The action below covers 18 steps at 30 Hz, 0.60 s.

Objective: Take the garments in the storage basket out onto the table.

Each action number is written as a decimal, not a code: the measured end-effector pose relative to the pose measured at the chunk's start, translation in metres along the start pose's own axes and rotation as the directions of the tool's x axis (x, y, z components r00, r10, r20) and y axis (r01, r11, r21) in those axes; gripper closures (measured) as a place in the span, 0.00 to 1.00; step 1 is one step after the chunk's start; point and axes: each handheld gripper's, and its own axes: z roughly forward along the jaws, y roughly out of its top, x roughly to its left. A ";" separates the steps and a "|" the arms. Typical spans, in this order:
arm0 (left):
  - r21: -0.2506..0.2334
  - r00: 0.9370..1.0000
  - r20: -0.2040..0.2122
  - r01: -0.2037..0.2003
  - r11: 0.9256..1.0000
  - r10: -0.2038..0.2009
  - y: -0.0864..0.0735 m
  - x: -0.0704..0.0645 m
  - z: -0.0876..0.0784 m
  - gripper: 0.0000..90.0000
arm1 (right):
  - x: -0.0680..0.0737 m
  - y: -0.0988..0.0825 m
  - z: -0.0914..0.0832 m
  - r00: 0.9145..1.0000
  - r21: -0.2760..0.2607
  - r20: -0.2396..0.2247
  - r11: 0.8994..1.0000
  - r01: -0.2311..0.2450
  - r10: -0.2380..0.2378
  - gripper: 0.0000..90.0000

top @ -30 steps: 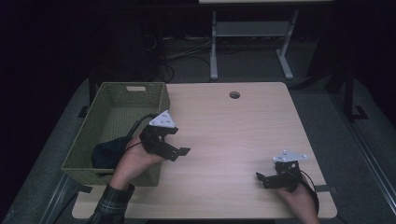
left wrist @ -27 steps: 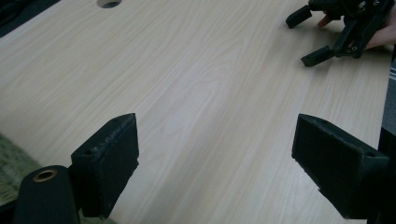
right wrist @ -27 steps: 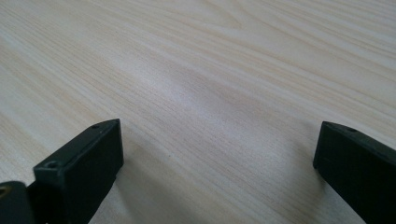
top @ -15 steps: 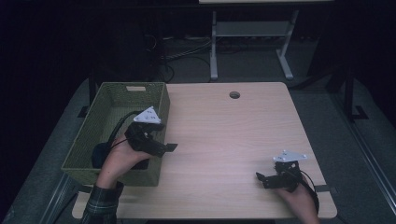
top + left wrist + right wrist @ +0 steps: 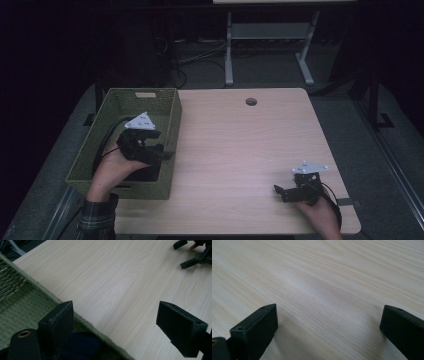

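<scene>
Basket [image 5: 170, 125] sits at the table's [image 5: 240, 150] left edge, a dark thing [image 5: 82, 346] on its floor; left gripper [image 5: 157, 152] hangs over its near right wall, jaws wide and empty. Right gripper [image 5: 282, 192] rests open on bare wood; likely reach-in step, calling for a dip past the rim.

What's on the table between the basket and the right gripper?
Nothing: in the high view, bare wood runs from the basket to the right gripper. The left gripper view shows the same bare stretch.
</scene>
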 end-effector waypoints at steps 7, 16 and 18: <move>-0.005 0.999 -0.021 0.031 1.000 -0.031 -0.010 0.011 -0.014 0.16 | 0.000 0.000 0.000 1.000 0.000 0.000 1.000 0.000 0.000 0.01; 0.010 0.996 -0.056 0.069 0.998 -0.068 -0.023 0.024 -0.028 0.16 | 0.000 0.000 0.000 1.000 0.000 0.000 1.000 0.000 0.000 0.01; 0.010 0.995 -0.060 0.079 0.997 -0.078 -0.026 0.026 -0.030 0.16 | 0.000 0.000 0.000 1.000 0.000 0.000 1.000 0.000 0.000 0.01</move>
